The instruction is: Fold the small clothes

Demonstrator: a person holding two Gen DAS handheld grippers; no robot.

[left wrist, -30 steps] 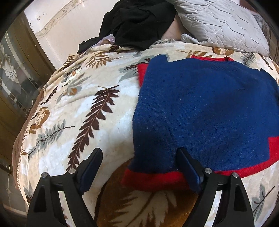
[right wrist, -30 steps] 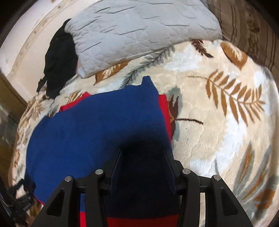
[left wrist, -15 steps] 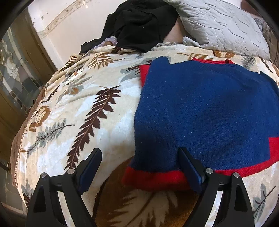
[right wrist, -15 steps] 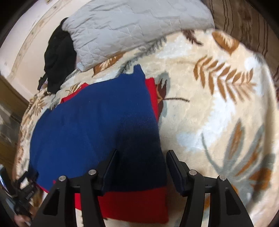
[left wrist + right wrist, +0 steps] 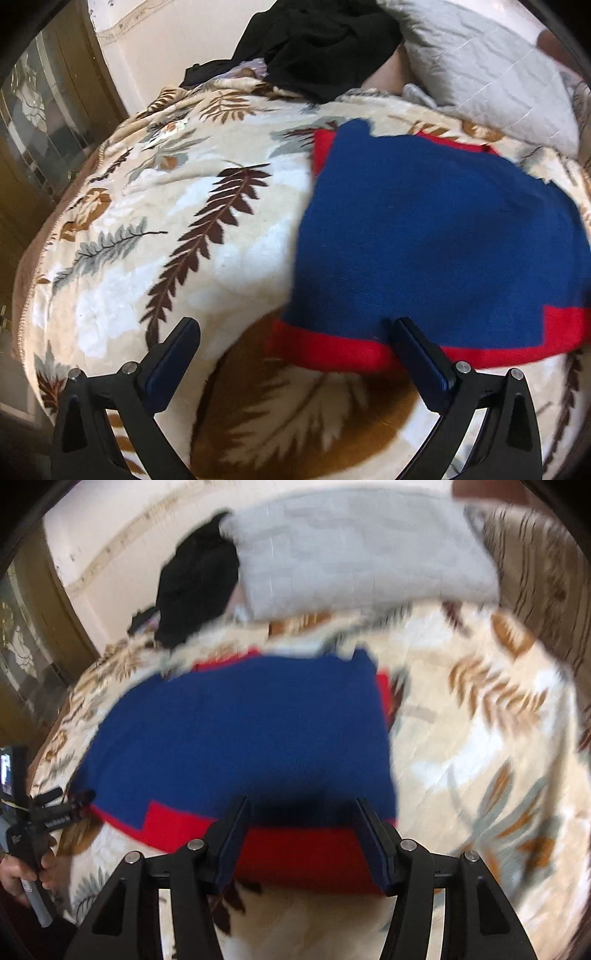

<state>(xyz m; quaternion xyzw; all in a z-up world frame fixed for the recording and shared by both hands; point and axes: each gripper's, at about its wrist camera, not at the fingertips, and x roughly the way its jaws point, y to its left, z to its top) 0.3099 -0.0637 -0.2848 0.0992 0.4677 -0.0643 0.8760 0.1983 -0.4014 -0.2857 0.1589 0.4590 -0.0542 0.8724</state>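
A blue knit garment with red edging lies folded flat on a leaf-patterned blanket. My left gripper hovers at its near left corner with its jaws opening wide. The red hem's corner lies between the fingers, and no pad presses on it. In the right wrist view the same garment fills the middle. My right gripper stands open just above the red hem at the near right, gripping nothing. At that view's left edge a hand holds the left gripper's body.
A grey quilted pillow and a heap of black clothes lie at the far end of the bed, against the wall. A wooden cabinet with glass doors stands beyond the blanket's left edge. Bare blanket stretches to the garment's right.
The right gripper has drawn back off the garment toward its near hem and its jaws have widened. The left jaws have spread a little wider and that gripper has rolled slightly.
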